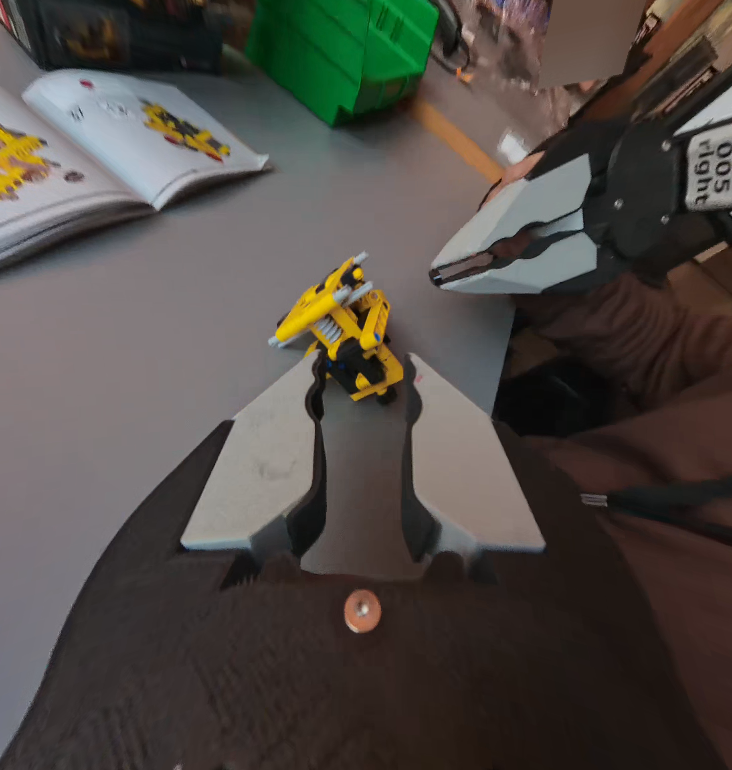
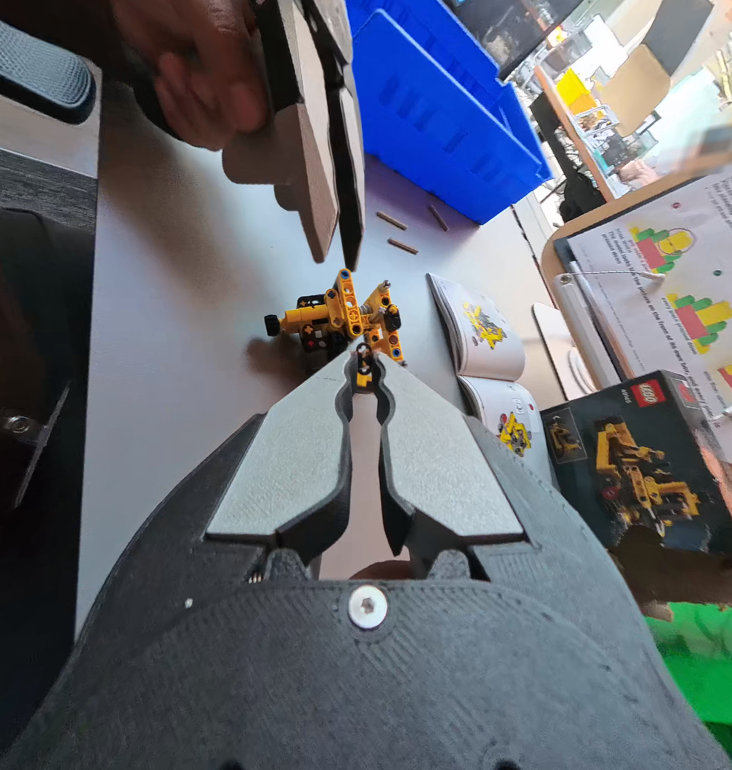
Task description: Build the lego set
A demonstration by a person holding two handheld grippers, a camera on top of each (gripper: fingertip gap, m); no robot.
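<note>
In the left wrist view, an open instruction booklet [image 1: 118,137] lies at about ten o'clock on the grey desk [image 1: 106,375], its left page cut off by the frame and its drawings smeared by blur. Behind it a dark box [image 1: 118,33] sits at eleven o'clock, cropped at the top. A green bin [image 1: 339,54] stands at twelve o'clock, only partly in frame. In the centre the yellow and black lego model [image 1: 339,333] rests on the desk near its right edge, its lower end lying between the fingertips of the left hand-held gripper [image 1: 364,366]. That gripper is spread wide and grips nothing; whether a fingertip touches the model is hard to tell. At two o'clock the right hand-held gripper [image 1: 439,277] hangs above the desk edge, its fingers nearly together.

In the right wrist view, the person's hand [image 2: 206,83] at eleven o'clock is blurred and cut off. The model [image 2: 339,321] lies at centre. The right hand-held gripper [image 2: 364,358] pinches a small black piece [image 2: 362,360] at its tips; the piece's shape is too small to make out. Three thin brown rods [image 2: 402,246] lie at one o'clock before a blue bin [image 2: 431,116]. The booklet [image 2: 481,333] and the box [image 2: 631,471] lie at three o'clock.
</note>
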